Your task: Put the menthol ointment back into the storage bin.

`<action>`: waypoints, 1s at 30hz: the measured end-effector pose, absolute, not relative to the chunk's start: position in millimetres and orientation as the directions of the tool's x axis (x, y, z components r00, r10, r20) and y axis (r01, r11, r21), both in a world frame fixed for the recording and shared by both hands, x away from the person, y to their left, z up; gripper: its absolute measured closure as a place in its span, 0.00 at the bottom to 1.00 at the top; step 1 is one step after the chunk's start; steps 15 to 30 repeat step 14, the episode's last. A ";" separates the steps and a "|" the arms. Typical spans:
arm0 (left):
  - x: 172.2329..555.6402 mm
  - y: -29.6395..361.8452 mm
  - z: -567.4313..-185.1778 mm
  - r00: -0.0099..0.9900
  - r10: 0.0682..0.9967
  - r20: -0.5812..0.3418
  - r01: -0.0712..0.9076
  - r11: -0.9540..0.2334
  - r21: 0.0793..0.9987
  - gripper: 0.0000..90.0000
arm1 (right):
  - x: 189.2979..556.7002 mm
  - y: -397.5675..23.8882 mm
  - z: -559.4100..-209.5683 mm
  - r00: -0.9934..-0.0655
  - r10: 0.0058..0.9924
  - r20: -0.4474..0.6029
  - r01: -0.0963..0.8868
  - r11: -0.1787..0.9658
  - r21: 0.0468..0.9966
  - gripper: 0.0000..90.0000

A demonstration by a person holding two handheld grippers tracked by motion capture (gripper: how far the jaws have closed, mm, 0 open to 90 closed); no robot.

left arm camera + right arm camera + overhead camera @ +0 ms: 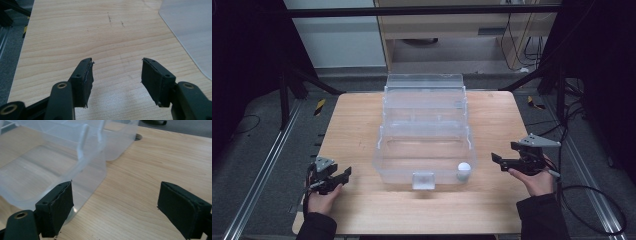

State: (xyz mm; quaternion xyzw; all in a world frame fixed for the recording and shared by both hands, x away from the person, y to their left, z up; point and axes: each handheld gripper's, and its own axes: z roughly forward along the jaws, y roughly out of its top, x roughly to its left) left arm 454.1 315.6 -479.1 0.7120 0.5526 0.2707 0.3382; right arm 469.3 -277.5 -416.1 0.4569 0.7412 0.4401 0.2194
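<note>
A clear plastic bin [424, 145] stands mid-worktop [352, 125], likely light, stiff-walled and slick (best taken by a rim). Inside its front right corner sits a small white ball [464, 169], probably light and prone to rolling. The right gripper [507, 161] and left gripper [343, 176] hold jaws wide, empty.

The high view is dim and slightly soft, its dark surroundings fading to black at both sides, while the pale wooden bench [362, 125] is evenly lit from above. The two gripper views are brighter and sharper; soft shadows lie beneath the jaws, and faint glare streaks the clear plastic storage box [50, 157].
</note>
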 end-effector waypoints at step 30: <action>455.5 321.1 -480.2 0.221 0.975 0.004 0.602 -0.140 0.786 0.42 | 479.2 -299.6 -457.9 -0.390 0.917 0.085 0.555 0.160 0.816 0.11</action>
